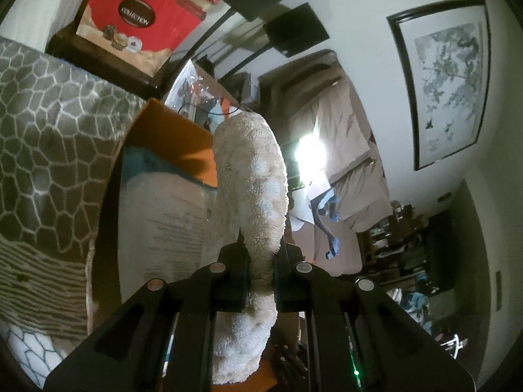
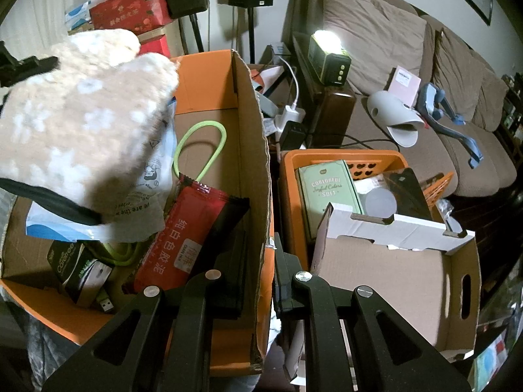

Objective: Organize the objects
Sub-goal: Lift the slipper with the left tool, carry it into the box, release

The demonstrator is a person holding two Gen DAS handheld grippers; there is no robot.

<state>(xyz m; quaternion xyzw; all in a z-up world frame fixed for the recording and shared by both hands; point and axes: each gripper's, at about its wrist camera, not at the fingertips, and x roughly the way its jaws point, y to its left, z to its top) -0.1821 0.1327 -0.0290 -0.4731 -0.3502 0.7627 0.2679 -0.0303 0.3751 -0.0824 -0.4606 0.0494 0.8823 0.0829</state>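
A fluffy beige slipper (image 1: 251,170) stands between the fingers of my left gripper (image 1: 261,274), which is shut on it. In the right wrist view the same slipper (image 2: 81,124) hangs over the left half of an open orange cardboard box (image 2: 209,78). Inside the box lie a red packet (image 2: 193,228), a green cable loop (image 2: 202,143), a printed plastic bag (image 2: 153,176) and a small green pack (image 2: 65,258). My right gripper (image 2: 269,274) is shut on the box's right wall (image 2: 258,170), one finger inside and one outside.
Right of the box stands an orange basket (image 2: 343,160) holding a green carton (image 2: 327,189). A white-edged cardboard box (image 2: 392,274) sits in front of it. Behind are a brown sofa (image 2: 376,32) with a grey slipper (image 2: 392,114), a lit lamp (image 2: 327,55) and chargers.
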